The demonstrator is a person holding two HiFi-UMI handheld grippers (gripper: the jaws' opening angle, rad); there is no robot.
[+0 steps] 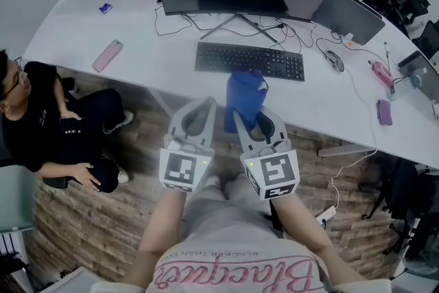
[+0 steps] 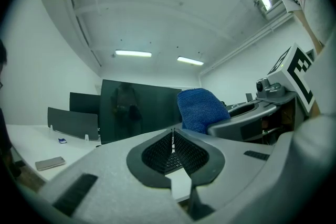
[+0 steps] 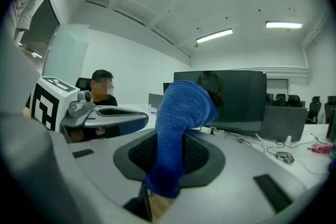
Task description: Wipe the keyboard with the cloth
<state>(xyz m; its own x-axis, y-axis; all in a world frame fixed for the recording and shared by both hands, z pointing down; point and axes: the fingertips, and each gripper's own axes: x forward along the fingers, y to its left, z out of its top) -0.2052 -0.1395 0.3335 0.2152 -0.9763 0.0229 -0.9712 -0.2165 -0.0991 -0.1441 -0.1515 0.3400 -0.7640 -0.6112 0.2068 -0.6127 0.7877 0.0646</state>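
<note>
The head view looks steeply down from above the person [image 1: 233, 270] onto the left gripper [image 1: 204, 105], right gripper [image 1: 241, 113] and the counter [image 1: 82, 31] beyond their fingers [image 1: 194, 119]. Each gripper view sits low and close behind its own fingers, tilted up toward monitor [image 2: 137, 110] and ceiling [image 2: 157, 13]. Both share the monitor and the cloth [image 3: 181, 113], and each shows the other gripper beside its fingers.

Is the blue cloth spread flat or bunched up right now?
Bunched up: the cloth stands as a wad above the right gripper, pinched between its jaws.

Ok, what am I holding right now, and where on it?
Right gripper pinches the blue cloth near its lower end; left gripper is shut on nothing.
</note>
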